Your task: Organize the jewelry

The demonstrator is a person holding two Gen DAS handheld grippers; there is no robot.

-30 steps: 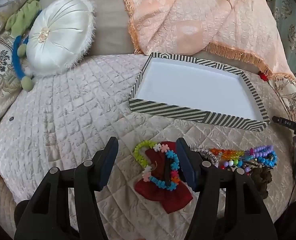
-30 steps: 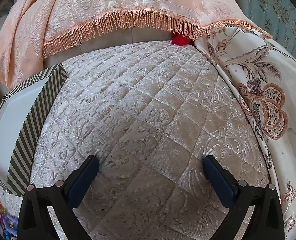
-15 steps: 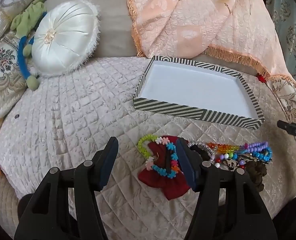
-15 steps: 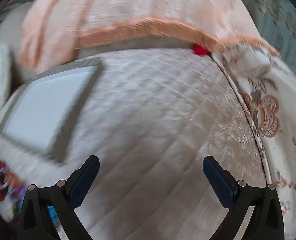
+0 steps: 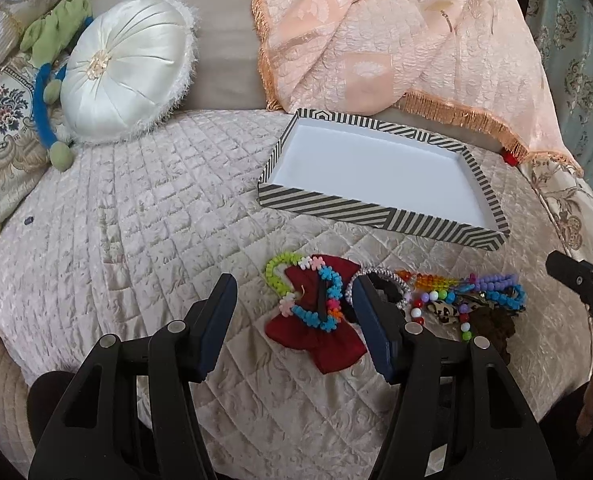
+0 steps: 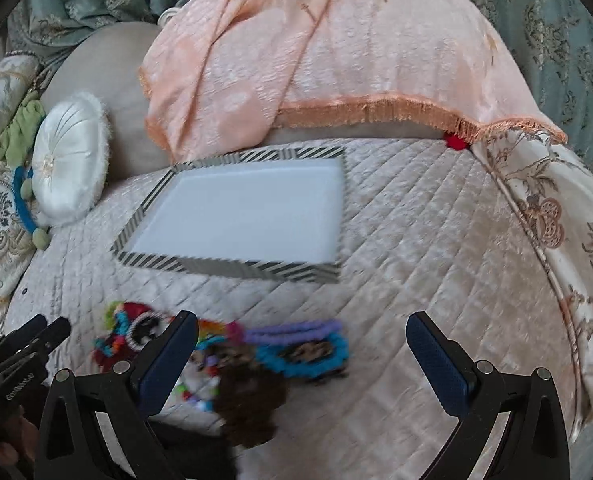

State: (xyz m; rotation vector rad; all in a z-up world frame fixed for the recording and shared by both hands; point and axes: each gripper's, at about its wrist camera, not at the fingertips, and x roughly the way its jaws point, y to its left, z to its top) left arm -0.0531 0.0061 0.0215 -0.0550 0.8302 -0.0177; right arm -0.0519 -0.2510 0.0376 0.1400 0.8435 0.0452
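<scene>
The jewelry pile point(image 5: 396, 304) lies tangled on the quilted bed point(image 5: 156, 240), just in front of the empty striped tray point(image 5: 376, 212). The left gripper point(image 5: 292, 316) hovers with jaws apart over the flower-bead bracelet point(image 5: 316, 300) on a red bow point(image 5: 320, 340); the right gripper point(image 6: 300, 360) gapes wide. A careless pinch could snag the bow or drag neighbouring strands.

Quilted bed point(image 5: 144, 240) w/ striped tray point(image 5: 376, 210), jewelry pile point(image 5: 376, 304), pillow point(image 5: 128, 68)
</scene>
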